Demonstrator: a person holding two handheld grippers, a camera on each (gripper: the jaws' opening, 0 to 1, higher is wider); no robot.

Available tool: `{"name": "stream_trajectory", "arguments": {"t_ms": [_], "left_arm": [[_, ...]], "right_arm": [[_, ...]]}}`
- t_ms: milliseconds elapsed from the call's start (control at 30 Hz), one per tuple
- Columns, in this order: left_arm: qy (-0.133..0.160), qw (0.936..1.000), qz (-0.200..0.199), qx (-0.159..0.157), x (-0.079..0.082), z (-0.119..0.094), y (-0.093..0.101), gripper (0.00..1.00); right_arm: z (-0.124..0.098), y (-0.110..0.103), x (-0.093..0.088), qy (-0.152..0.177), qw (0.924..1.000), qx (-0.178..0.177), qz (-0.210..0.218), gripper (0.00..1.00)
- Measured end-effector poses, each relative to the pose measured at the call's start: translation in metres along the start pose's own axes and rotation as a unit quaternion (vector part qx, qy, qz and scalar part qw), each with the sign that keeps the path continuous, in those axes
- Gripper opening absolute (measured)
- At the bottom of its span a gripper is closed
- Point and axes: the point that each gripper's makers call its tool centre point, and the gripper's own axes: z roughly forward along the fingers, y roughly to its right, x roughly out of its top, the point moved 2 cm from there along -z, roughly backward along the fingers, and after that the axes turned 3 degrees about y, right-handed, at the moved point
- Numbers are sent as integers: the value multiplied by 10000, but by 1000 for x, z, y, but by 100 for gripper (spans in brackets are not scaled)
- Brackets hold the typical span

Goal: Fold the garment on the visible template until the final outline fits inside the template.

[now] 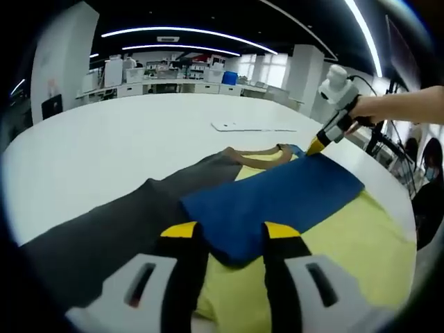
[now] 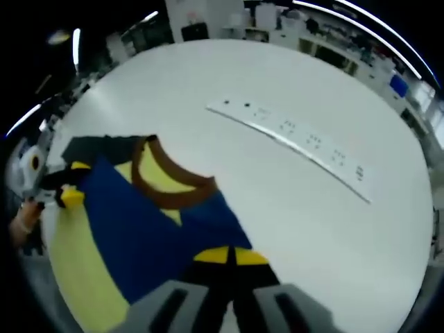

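A garment with yellow, blue and dark grey panels and a brown collar lies flat on the white table. The blue panel is folded over the yellow. My left gripper is open, its jaws standing either side of the blue panel's near corner. In the right gripper view the left gripper stands at the garment's far side. My right gripper is shut on the blue fabric's edge just below the collar. The left gripper view has the right gripper at the blue panel's far corner.
A long white strip with small marks lies on the table beyond the collar, also in the left gripper view. A person's hand holds the right gripper. The table edge runs close on the right; desks and shelves stand far behind.
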Motion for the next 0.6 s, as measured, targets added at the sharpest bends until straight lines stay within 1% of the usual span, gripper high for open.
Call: {"name": "stream_trajectory", "arguments": {"t_ms": [167,200,233,267,333,433,500,567,600], "left_arm": [[-15,10000,81,21,0,1,3,32],[-20,10000,74,20,1,0,4,32],[-21,10000,70,19,1,1,4,32],[-18,10000,42,48,1,1,3,31],[-29,9999,72,138,1,1,-3,25],[-62,9999,7,140,1,0,-7,21],[-103,9998,77,161,0,-2,-8,20],[-112,9996,212,171,-1,-3,-7,19],[-143,9995,204,170,-2,-3,-7,19]], "right_arm": [[-6,8,-4,-29,9999,-62,105,0],[-6,7,-4,19,9999,6,149,0],[-6,5,-1,95,9994,105,324,0],[-5,3,2,165,9989,133,418,0],[-5,-1,6,195,9991,198,321,0],[0,-7,9,158,9995,227,140,0],[3,-10,5,-40,9998,207,-68,0],[5,-10,1,-125,9994,143,-300,1],[6,-12,-2,-215,9991,151,-326,1]]}}
